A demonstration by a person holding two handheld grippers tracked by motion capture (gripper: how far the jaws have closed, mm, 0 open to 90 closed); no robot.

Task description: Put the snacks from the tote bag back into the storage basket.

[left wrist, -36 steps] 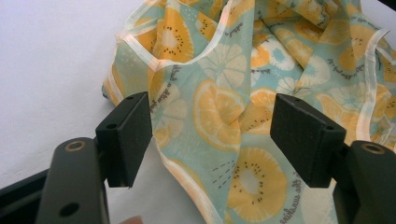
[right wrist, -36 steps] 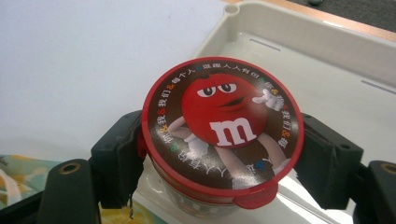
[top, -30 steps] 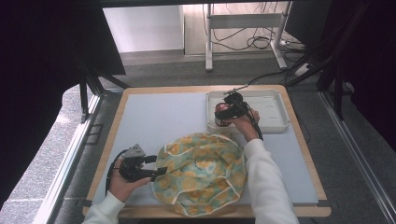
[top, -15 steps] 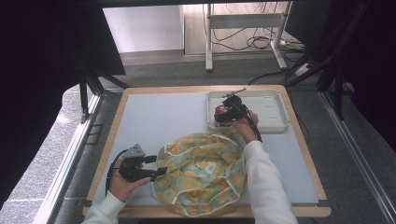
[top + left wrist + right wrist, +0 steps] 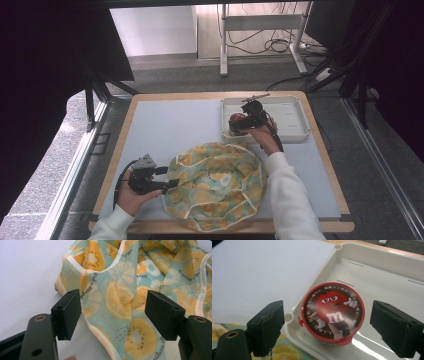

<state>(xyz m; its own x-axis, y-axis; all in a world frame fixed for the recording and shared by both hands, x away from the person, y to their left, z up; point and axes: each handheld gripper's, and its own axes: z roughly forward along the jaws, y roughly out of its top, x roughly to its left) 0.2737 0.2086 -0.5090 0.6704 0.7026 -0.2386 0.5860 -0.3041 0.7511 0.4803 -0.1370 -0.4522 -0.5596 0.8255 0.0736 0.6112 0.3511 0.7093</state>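
A: Item one. What is sitting in the shallow white plastic tray (image 5: pixel 295 131)?

B: A round red-rimmed candy tub with a red cartoon character on its lid (image 5: pixel 333 312). It is standing upright in the tray's corner nearest the cloth, close against the tray wall.

A: Item two, the right hand-held gripper (image 5: pixel 337 325)?

B: It is hovering over that same tray corner, its black jaws spread wide with the tub between them. Neither jaw is touching the tub. In the high view the right hand-held gripper (image 5: pixel 240 122) is sitting above the tray's left end, gripped by a hand in a white sleeve (image 5: pixel 287 195).

A: Item three, the cloth?

B: A crumpled teal fabric printed with orange and yellow citrus slices, edged in pale trim (image 5: pixel 215 182). It is lying on the pale blue desk (image 5: pixel 170 125), just on the person's side of the tray, its far edge lying near the tray's front wall.

A: Item four, the left hand-held gripper (image 5: pixel 112 315)?

B: It is sitting on the side of the cloth away from the tray, jaws spread apart, with a fold of the printed fabric (image 5: pixel 130 302) lying between them. The jaws are not pinching it. From above, the left hand-held gripper (image 5: pixel 167 184) is pointing into the cloth's edge.
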